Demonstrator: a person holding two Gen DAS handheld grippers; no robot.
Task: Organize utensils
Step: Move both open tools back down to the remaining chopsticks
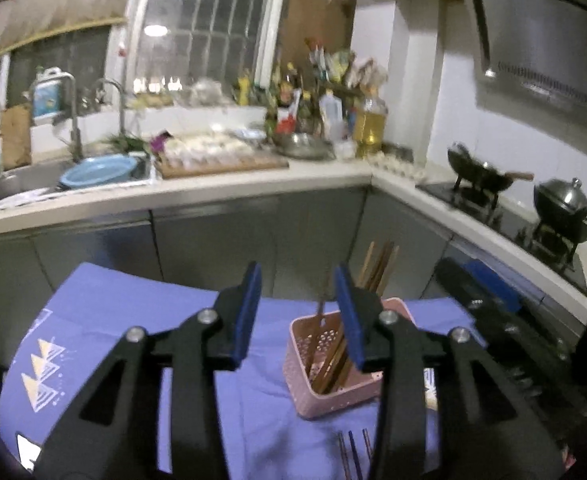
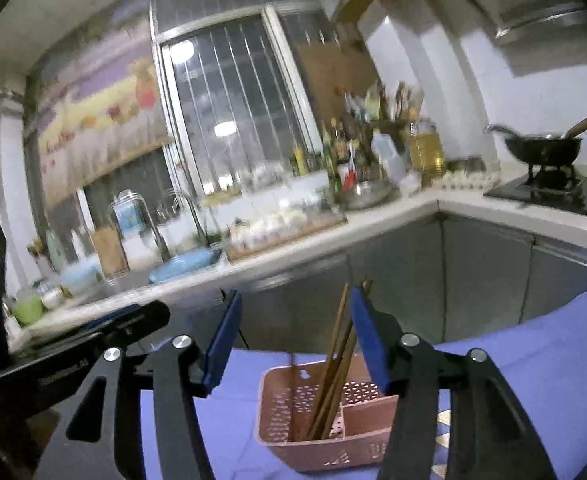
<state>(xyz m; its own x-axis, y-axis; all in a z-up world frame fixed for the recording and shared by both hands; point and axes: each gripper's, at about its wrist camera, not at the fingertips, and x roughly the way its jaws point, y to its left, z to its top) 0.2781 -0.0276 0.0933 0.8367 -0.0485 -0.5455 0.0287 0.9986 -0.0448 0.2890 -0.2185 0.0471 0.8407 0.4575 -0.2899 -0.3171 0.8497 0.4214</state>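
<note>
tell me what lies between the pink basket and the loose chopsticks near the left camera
Only bare purple cloth lies between the pink basket and the loose chopsticks, seen in the left wrist view.

Countertop clutter (image 1: pixel 317 92) blurred, loose chopsticks (image 1: pixel 353 456) edge-cropped

Perforated pink plastic basket (image 2: pixel 325 432), wooden chopsticks (image 2: pixel 335 364), matt purple cloth (image 1: pixel 141 320).

Chopsticks (image 2: pixel 335 368) stand in the basket (image 2: pixel 293 440) on the cloth (image 1: pixel 133 320), counter (image 1: pixel 253 184) behind.
</note>
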